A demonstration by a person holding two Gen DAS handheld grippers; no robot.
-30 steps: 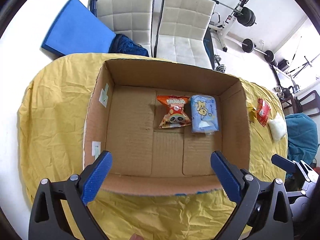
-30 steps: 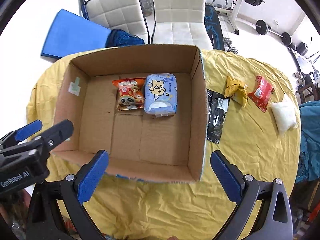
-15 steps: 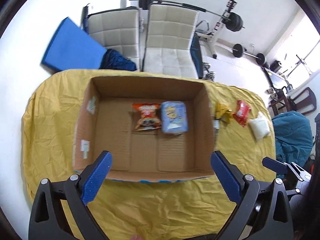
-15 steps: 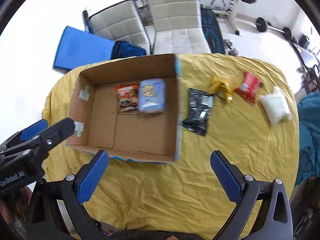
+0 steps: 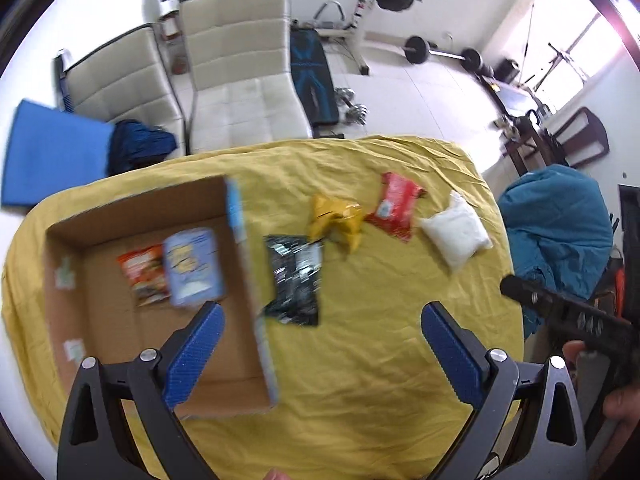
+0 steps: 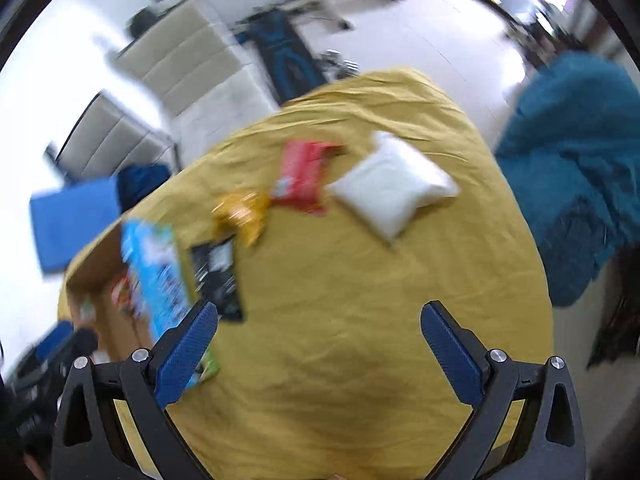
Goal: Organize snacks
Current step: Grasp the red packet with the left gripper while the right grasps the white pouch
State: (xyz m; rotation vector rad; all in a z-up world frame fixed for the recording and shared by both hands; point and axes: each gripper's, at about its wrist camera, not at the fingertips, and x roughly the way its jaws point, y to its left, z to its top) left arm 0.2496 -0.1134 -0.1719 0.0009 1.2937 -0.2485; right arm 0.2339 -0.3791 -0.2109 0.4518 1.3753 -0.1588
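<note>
left wrist: black packet (image 5: 295, 280) beside box (image 5: 248, 264).

**Open cloth near, packets and box farther off**

Bare yellow cloth on the table (image 5: 380, 360) fills the stretch just ahead of both tools, with nothing standing on it. Beyond that, four packets lie in a loose row: black packet (image 5: 296, 280), yellow packet (image 5: 336, 222), red packet (image 5: 394, 210) and white pouch (image 5: 456, 232). The yellow and black ones touch or nearly touch; narrow strips of cloth show between the others. At the left the cardboard box (image 5: 240, 280) raises a wall just beside the black packet. Inside it, the floor nearest the viewer looks free, though blur hides detail; two packets lie toward its far wall.
</note>
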